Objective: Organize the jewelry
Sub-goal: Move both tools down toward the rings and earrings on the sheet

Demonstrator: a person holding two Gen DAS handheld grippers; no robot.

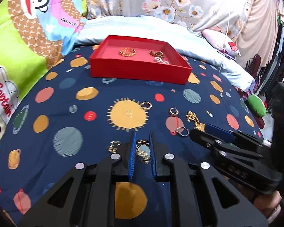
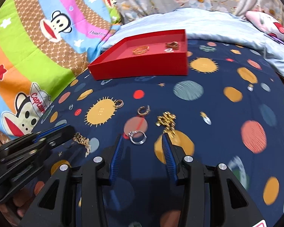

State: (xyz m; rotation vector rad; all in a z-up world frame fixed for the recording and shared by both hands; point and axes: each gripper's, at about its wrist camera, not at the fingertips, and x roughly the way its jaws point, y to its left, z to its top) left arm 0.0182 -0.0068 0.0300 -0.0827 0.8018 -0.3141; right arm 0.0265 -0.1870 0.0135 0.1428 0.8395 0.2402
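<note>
A bed is covered with a navy bedspread point(image 1: 104, 102) printed with coloured planets and suns. Toward its far side sits a shallow red tray point(image 1: 140, 70) holding a gold bangle point(image 1: 127, 52), a smaller copper-coloured piece point(image 1: 156, 53) and a pale silvery piece just in front of that.

The left gripper point(image 1: 142, 147) has its blue-padded jaws drawn narrow, closed on a gold bracelet with an oval ring point(image 1: 142, 152), part of which trails out to the left onto the bedspread. From the right wrist view the same chain point(image 2: 82, 141) hangs at that gripper's tip.

The right gripper point(image 2: 142, 141) has its jaws standing partly apart with nothing between them. Just ahead of its left finger lies a silver ring with a small stone point(image 2: 137, 137). A heap of gold chain point(image 2: 166, 122) lies just beyond its right fingertip.

Farther out on the bedspread lie two small hoop earrings: one point(image 2: 143, 110) near the middle, another point(image 2: 119, 103) at the edge of a printed yellow sun. All these loose pieces are well apart from the tray.

Behind the bed are a cartoon-monkey blanket point(image 2: 47, 37), a pale blue quilt point(image 1: 142, 28) and floral fabric point(image 1: 170, 1).
</note>
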